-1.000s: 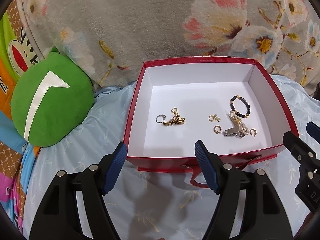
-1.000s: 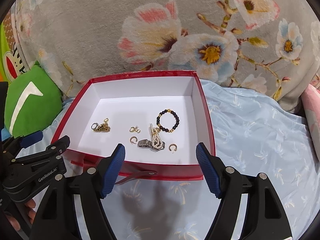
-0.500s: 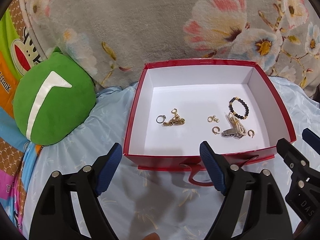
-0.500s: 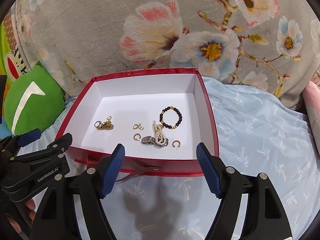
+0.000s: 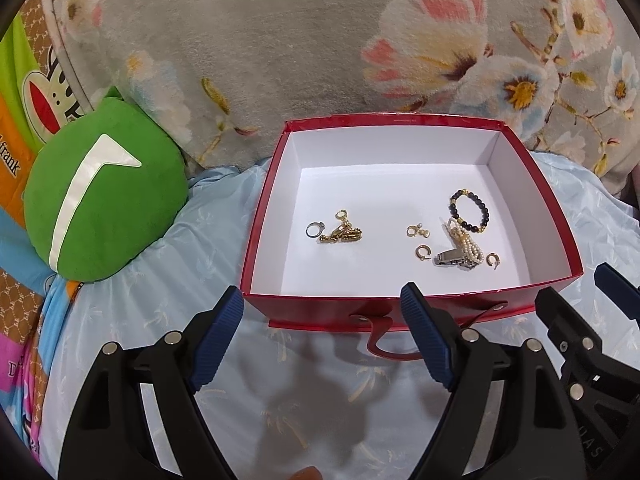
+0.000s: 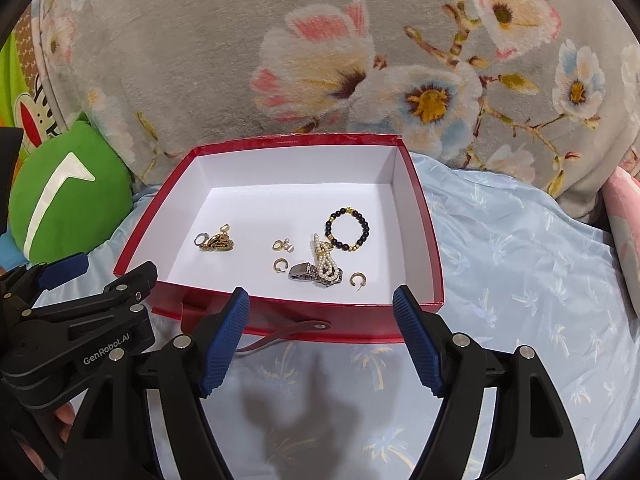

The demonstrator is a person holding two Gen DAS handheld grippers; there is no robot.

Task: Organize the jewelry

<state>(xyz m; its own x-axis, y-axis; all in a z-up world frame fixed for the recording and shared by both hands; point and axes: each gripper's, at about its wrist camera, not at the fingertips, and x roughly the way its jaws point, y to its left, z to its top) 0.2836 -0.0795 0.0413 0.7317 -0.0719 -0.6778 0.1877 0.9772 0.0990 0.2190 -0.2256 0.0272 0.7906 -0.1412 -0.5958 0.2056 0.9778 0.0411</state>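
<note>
Open red box with white floor holding silver ring, gold chain, gold hoop earrings, black bead bracelet, pearl strand across a metal clasp

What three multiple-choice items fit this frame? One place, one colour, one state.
1. The black bead bracelet lies where?
A in the box
B on the green cushion
C on the blue sheet

2. The box's outside is:
A blue
B red
C green

3. The right gripper is:
A shut on a ring
B shut on the box rim
C open, empty

Key:
A: black bead bracelet lies on the white floor of the box.
B: its outer walls are red.
C: right gripper has jaws apart, nothing between them.
</note>
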